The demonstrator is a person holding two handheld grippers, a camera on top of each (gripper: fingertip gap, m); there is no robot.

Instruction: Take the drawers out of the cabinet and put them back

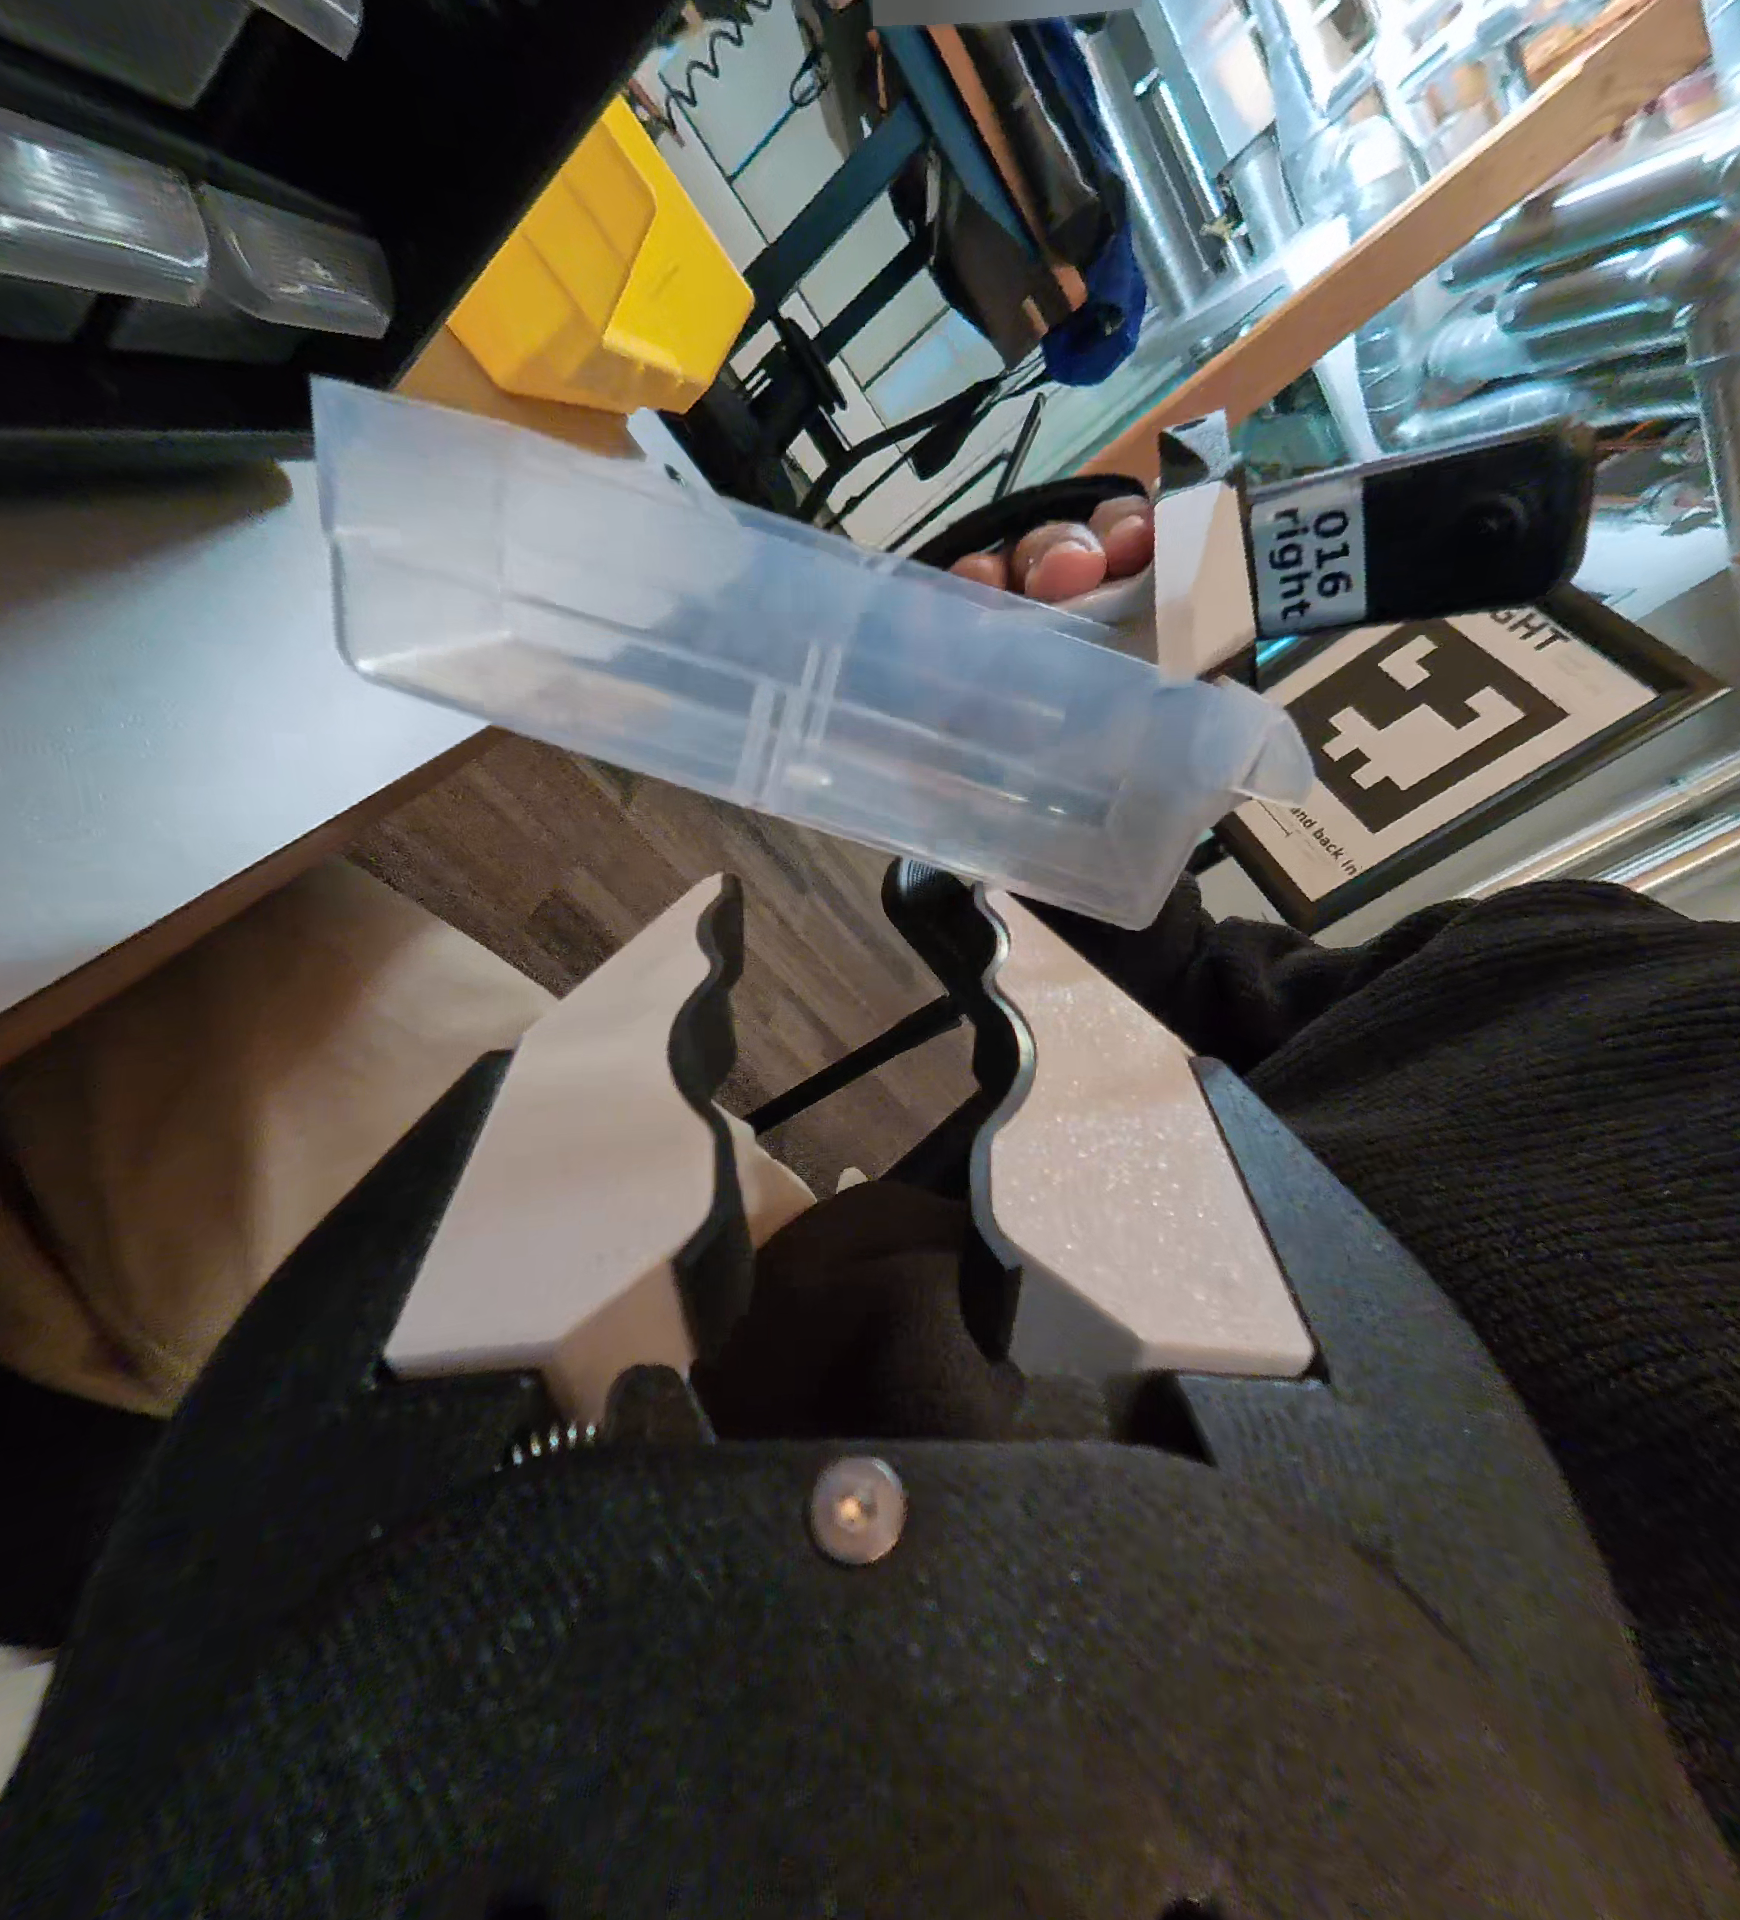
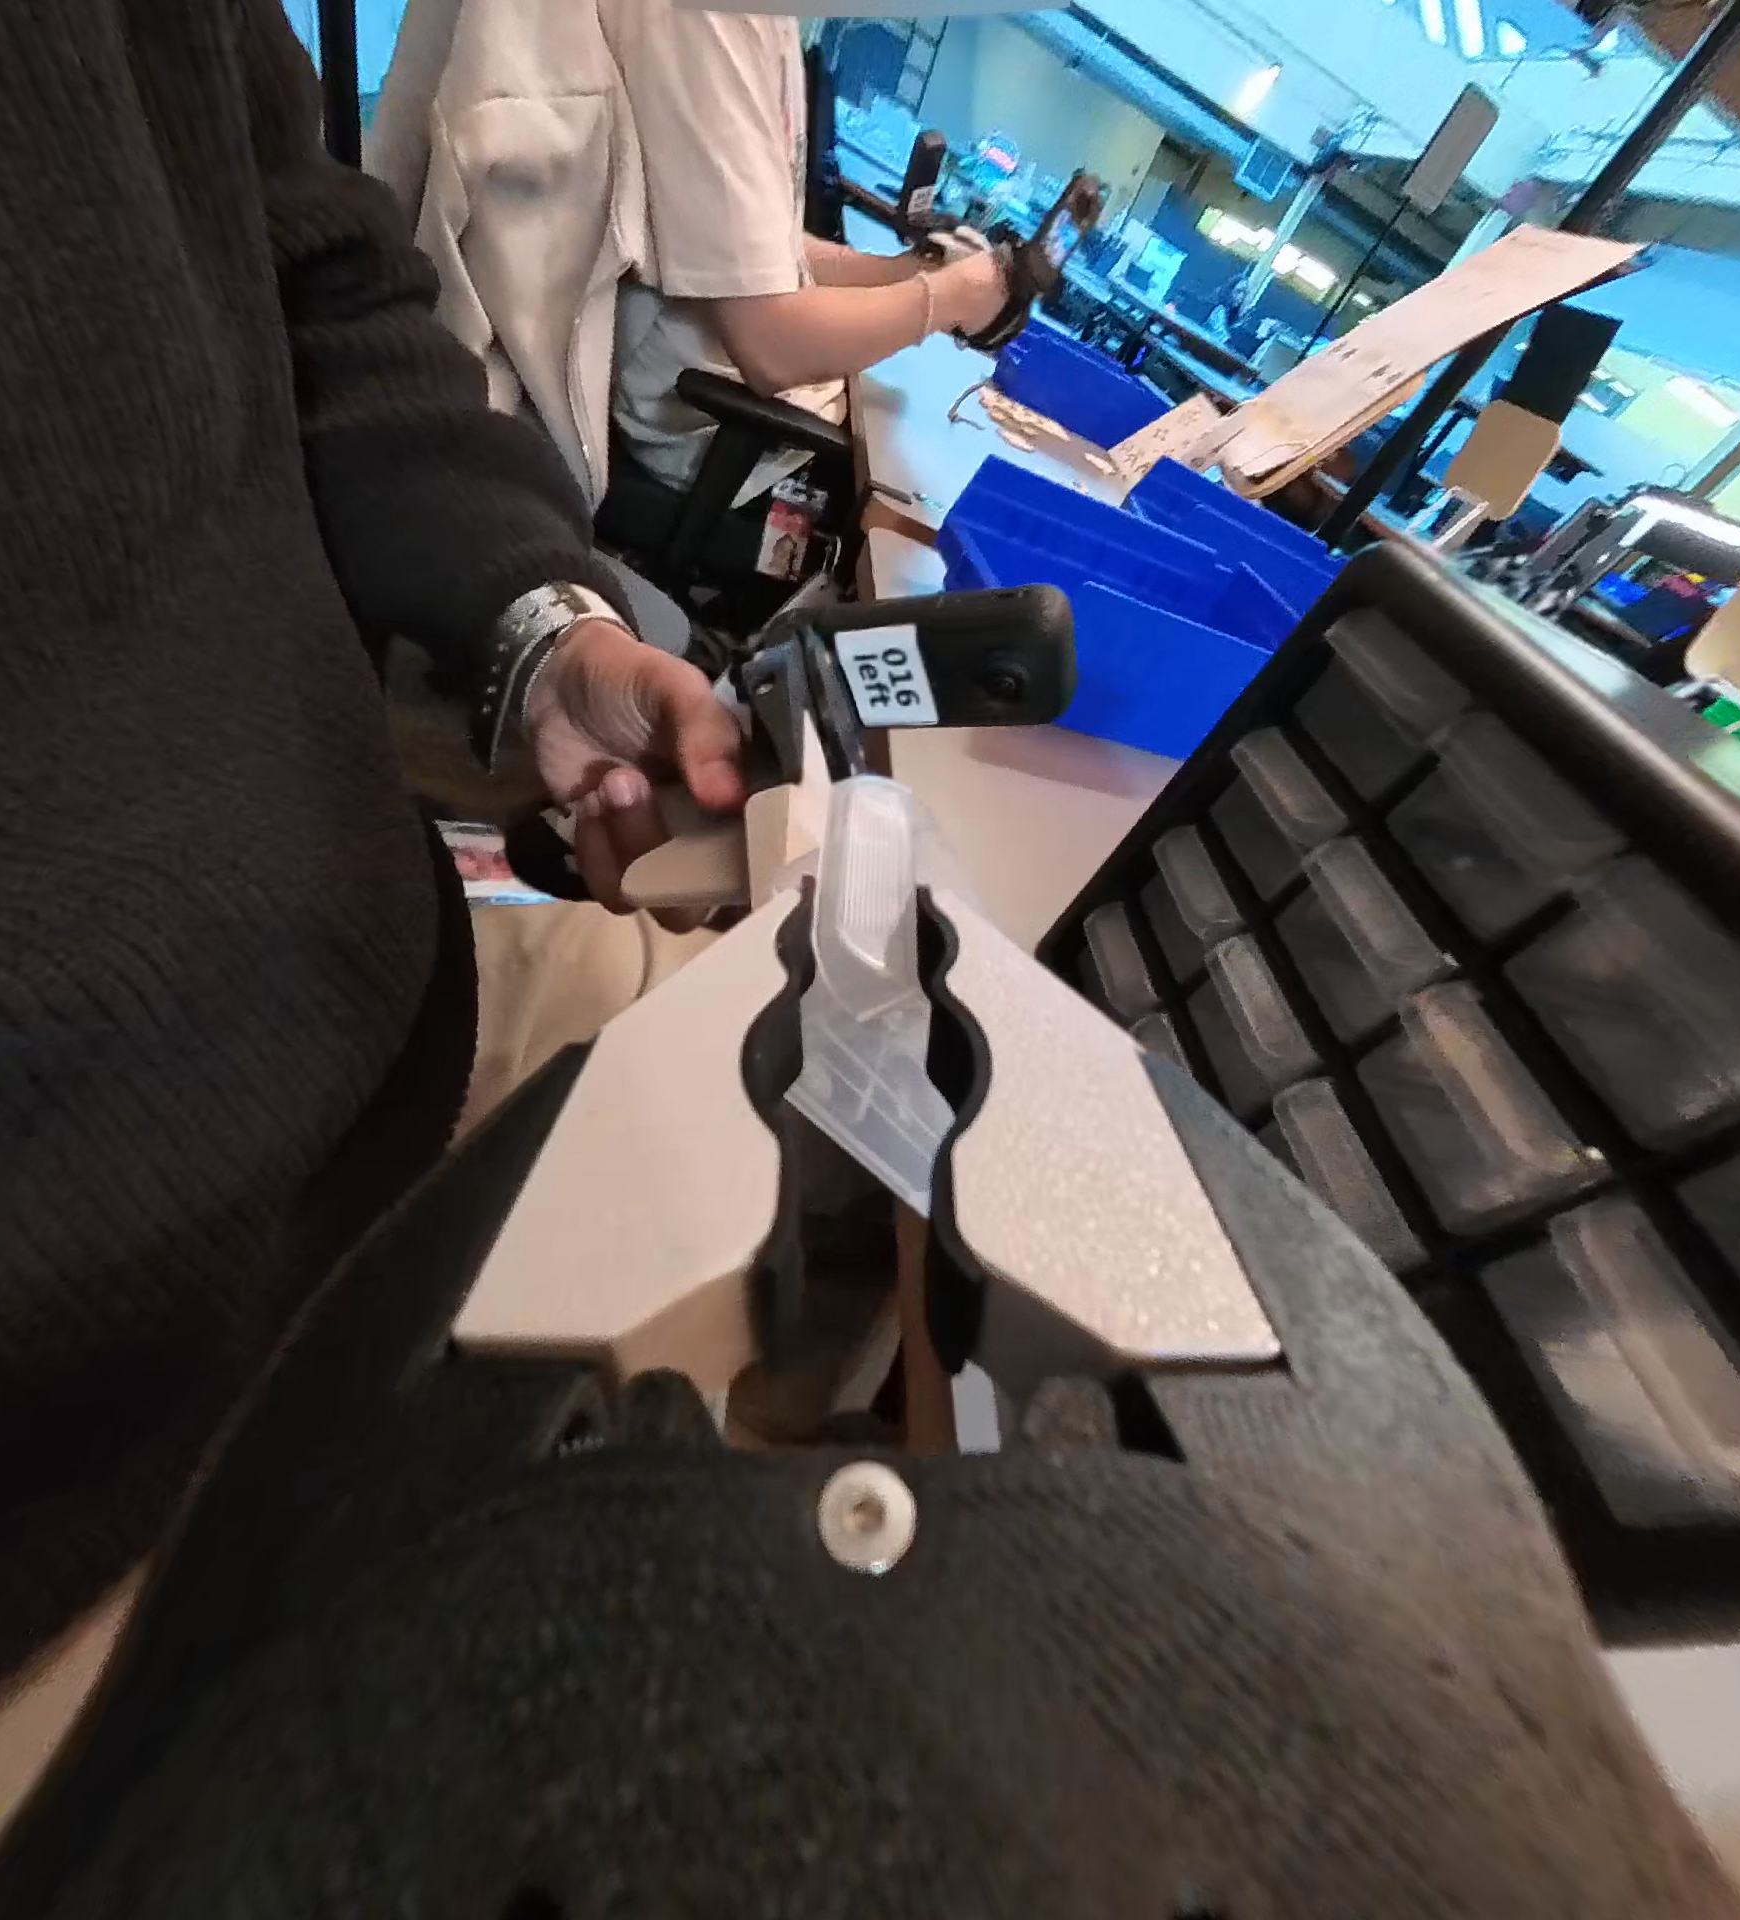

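**Clear drawer in the air, held by the right gripper, cabinet off at two o'clock**

The right gripper [image 2: 866, 997] was clamped on the front lip of a clear plastic drawer [image 1: 741, 665], which hung clear of the table [image 1: 66, 665] with nothing visible inside it. In the left wrist view its long axis ran from ten o'clock to four o'clock, open back end toward the cabinet [image 1: 222, 343], handle end toward the right gripper. The left gripper [image 1: 855, 1039] sat just below the drawer at six o'clock, its fingers spread apart and gripping nothing. The right one was therefore the working hand.

From the right wrist view the black cabinet [image 2: 1468, 987] lay at two to three o'clock, its rows of drawers mostly filled; which slot stood empty could not be made out. Reinsertion would likely need the drawer levelled and its back end aimed squarely at a slot.

The table was pale and smooth. A yellow bin [image 1: 596, 270] stood beside the cabinet, blue bins [image 2: 1136, 582] farther along, and another person [image 2: 658, 208] sat at the bench beyond.
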